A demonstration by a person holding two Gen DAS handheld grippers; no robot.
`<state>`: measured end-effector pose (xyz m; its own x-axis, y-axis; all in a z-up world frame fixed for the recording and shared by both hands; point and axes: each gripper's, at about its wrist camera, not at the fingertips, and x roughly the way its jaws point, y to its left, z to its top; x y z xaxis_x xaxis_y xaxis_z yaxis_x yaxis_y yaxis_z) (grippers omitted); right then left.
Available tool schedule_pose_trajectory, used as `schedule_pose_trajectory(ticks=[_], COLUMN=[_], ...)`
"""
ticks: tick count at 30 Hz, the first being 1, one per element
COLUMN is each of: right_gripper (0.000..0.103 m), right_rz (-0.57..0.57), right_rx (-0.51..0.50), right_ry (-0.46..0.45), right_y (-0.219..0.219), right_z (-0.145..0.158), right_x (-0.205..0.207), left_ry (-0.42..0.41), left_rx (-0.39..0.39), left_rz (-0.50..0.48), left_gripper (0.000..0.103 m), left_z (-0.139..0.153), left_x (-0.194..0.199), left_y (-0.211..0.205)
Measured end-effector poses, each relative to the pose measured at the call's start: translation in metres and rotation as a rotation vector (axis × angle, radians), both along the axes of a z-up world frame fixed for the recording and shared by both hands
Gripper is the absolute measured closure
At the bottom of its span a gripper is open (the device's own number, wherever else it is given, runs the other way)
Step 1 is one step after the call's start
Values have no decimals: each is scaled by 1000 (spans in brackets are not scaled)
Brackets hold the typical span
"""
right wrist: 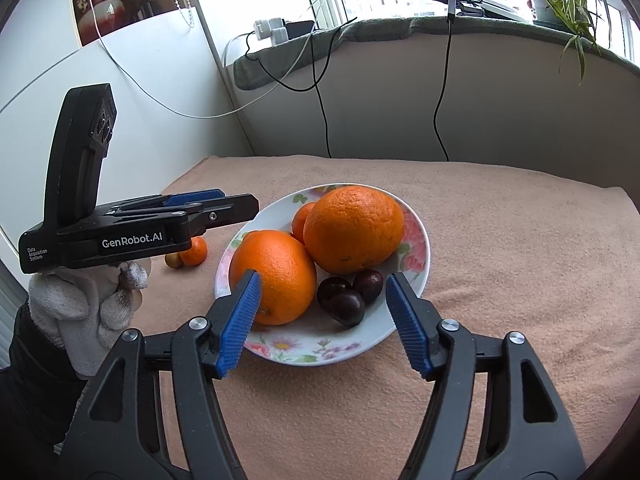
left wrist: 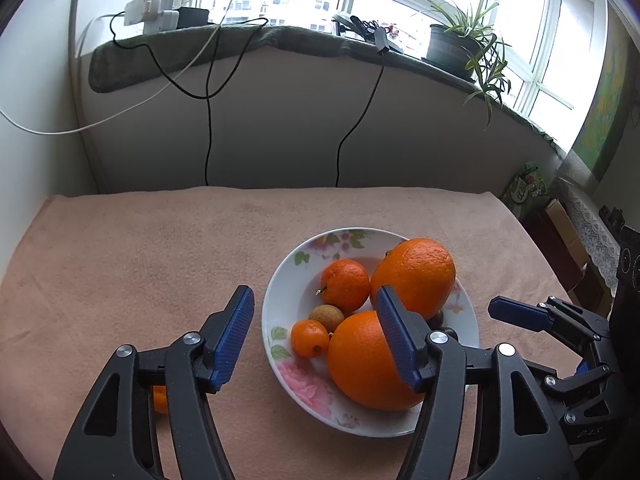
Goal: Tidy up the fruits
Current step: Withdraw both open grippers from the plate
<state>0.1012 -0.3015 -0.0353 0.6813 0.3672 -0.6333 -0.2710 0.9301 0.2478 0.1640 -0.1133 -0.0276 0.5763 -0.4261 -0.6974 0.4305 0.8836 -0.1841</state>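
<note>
A white floral bowl (left wrist: pixel 280 292) (right wrist: pixel 416 256) on the pink cloth holds two large oranges (left wrist: pixel 414 276) (right wrist: pixel 354 228), a mandarin (left wrist: pixel 345 284), a small orange fruit (left wrist: pixel 309 338), a tan lychee (left wrist: pixel 326 317) and dark cherries (right wrist: pixel 346 300). My left gripper (left wrist: pixel 314 312) is open and empty, just above the bowl's near-left rim. My right gripper (right wrist: pixel 320 286) is open and empty, over the bowl's near side by the cherries. A small mandarin (right wrist: pixel 195 251) and a pale fruit (right wrist: pixel 174 260) lie on the cloth left of the bowl, under the left gripper (right wrist: pixel 224 200).
The pink cloth (left wrist: pixel 140 248) covers the table up to a low wall with hanging cables (left wrist: pixel 208 120). A potted plant (left wrist: pixel 460 44) stands on the sill. A gloved hand (right wrist: pixel 80 312) holds the left gripper. Boxes and clutter (left wrist: pixel 560 220) sit off the right edge.
</note>
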Motion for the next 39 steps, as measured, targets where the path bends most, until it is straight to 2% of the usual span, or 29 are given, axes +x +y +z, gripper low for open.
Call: schedule_pose_trajectory(ticks=[2,5,17,39], right_gripper=[19,14,14,14], right_rz=[5,13,28,46], right_rx=[1,-4,-23,-51], right_ry=[-8,-17,-26,-84], right_y=[1,3,10,36], right_z=[2,3,7,21], right_x=[-1,-3,-7,-21], left_ry=[-3,-7,-20,-68], left_rx=[3,12,31,19], left_rz=[3,16,39,75], left_gripper=[27,23,23,23], left_z=[0,1,5,21], left_x=[0,-1,-5,-23], left_y=[-1,-1,2,29])
